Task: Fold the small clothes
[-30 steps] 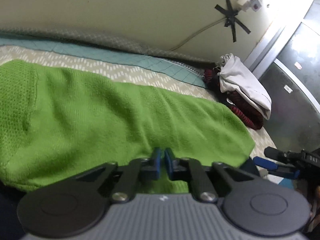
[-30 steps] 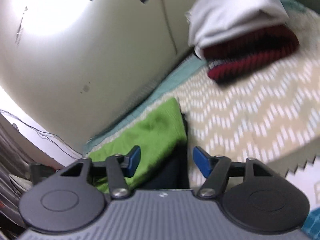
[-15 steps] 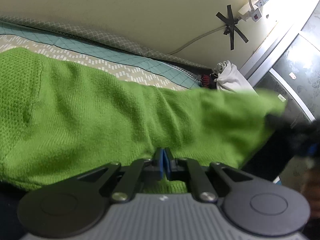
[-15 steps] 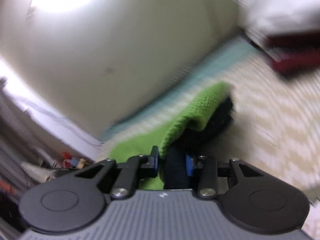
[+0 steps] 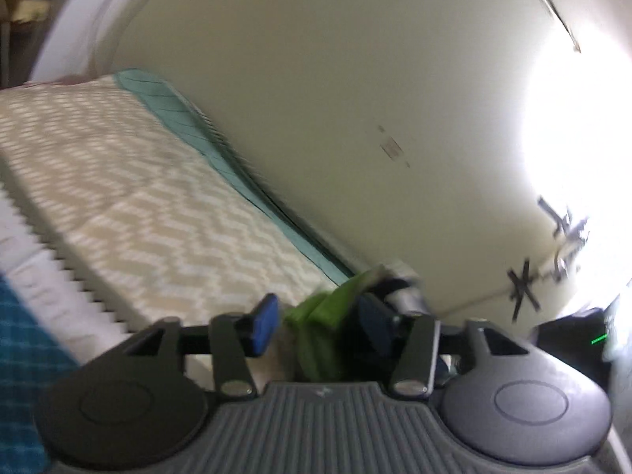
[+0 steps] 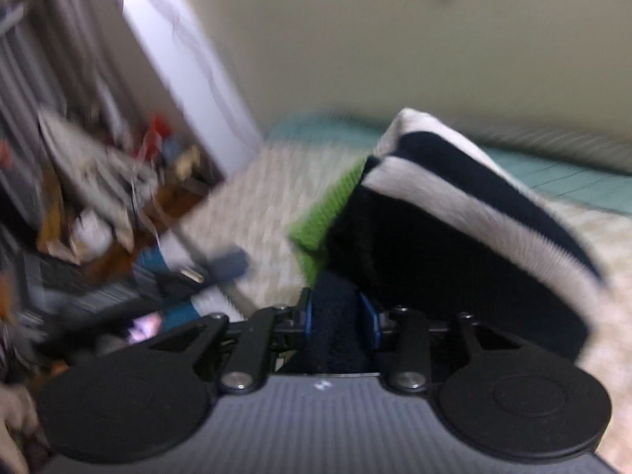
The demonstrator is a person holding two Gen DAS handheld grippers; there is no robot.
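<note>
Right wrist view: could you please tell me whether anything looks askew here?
Yes: the garment is bunched into a thick, tilted wad over the bed, its green layer poking out beside the navy-and-white stripes instead of lying flat.

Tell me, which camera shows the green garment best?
The right wrist view: the green garment shows its knit, folded against dark, white-striped fabric, with a dark fold of the bundle between the right gripper jaws. The left wrist view shows only a blurred green scrap between open jaws.

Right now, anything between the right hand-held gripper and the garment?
Nothing visible. The garment is already between the right hand-held gripper pads, dark fabric filling the gap; its jaws have just been opening.
</note>
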